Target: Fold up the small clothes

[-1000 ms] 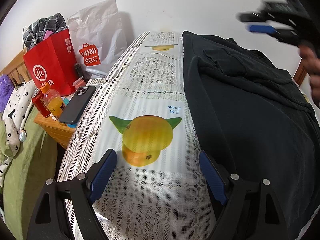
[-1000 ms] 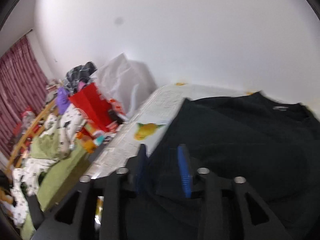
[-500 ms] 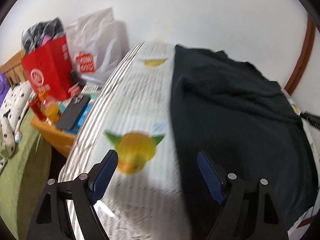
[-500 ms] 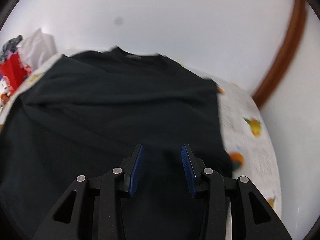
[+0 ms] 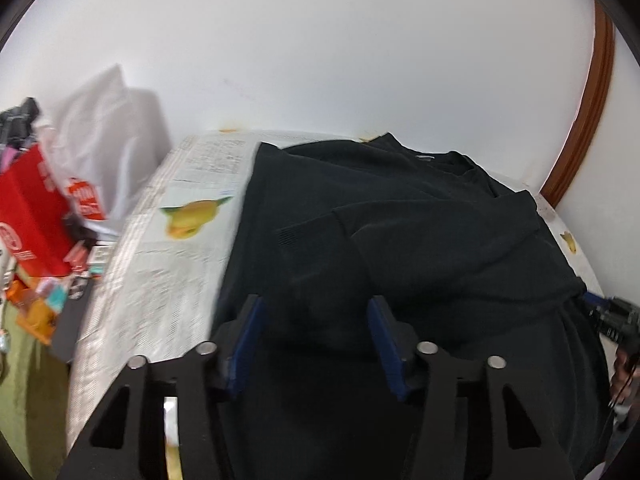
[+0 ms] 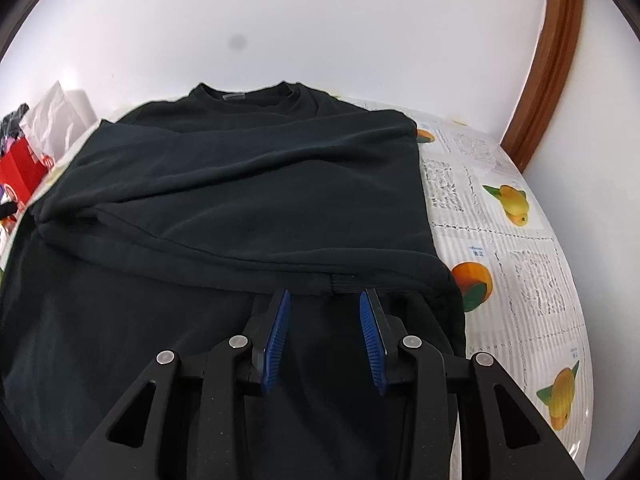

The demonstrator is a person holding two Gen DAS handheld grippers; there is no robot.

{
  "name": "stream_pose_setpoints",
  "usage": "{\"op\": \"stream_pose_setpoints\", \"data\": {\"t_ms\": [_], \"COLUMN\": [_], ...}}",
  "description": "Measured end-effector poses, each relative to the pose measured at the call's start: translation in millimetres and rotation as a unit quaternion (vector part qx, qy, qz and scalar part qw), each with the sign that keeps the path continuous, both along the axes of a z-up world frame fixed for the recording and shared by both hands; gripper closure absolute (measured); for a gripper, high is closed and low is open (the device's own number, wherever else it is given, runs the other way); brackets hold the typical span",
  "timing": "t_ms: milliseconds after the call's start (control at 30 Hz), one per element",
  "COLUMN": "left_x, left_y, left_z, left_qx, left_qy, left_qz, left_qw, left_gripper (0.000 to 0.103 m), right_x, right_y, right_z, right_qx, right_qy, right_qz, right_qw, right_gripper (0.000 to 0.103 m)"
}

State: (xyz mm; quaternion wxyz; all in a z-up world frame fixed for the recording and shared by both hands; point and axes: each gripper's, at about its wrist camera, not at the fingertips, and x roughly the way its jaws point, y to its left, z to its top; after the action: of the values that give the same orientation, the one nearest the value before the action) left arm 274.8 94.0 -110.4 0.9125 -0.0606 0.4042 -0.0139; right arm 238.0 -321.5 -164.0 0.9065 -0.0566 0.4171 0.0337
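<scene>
Two spread tongs [image 5: 314, 312] [image 6: 325, 306] over black sweatshirt [image 6: 248, 184] on tablecloth [image 6: 516, 248].

You've got a fruit-print tablecloth [image 6: 516, 240] on the table, a red bag [image 5: 30, 216] and white bag [image 5: 108, 128] to its left, a brown door frame [image 6: 548, 52] against the white wall [image 5: 320, 48].

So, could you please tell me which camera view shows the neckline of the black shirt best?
The right wrist view: the black shirt faces it, and the neckline is sharp and whole. The left wrist view shows the neckline obliquely, blurred and partly hidden.
</scene>
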Motion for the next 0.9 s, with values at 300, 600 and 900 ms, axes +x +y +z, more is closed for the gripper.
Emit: {"op": "stream_pose_setpoints", "data": {"t_ms": [300,600,900], "left_x": [45.2,39.2,37.6], "left_y": [13.9,23.6,19.6], "left_z": [-41.5,-10.6,-26.4], "left_qx": [-0.048,-0.045,-0.021], "left_qy": [0.051,-0.016,0.032], "left_qz": [0.021,0.041,0.042], "left_qw": [0.9973,0.9980,0.9984], "left_gripper": [0.060,0.097,0.098], "right_x": [8.8,4.4,-35.1], "right_y": [-11.2,-15.9,-34.7], "right_z": [-26.9,-22.9,9.4], "right_qx": [0.006,0.020,0.029], "right_qy": [0.024,0.021,-0.036], "right_qz": [-0.021,-0.020,-0.017], "right_qw": [0.999,0.999,0.999], "right_gripper": [0.070,0.070,0.064]}}
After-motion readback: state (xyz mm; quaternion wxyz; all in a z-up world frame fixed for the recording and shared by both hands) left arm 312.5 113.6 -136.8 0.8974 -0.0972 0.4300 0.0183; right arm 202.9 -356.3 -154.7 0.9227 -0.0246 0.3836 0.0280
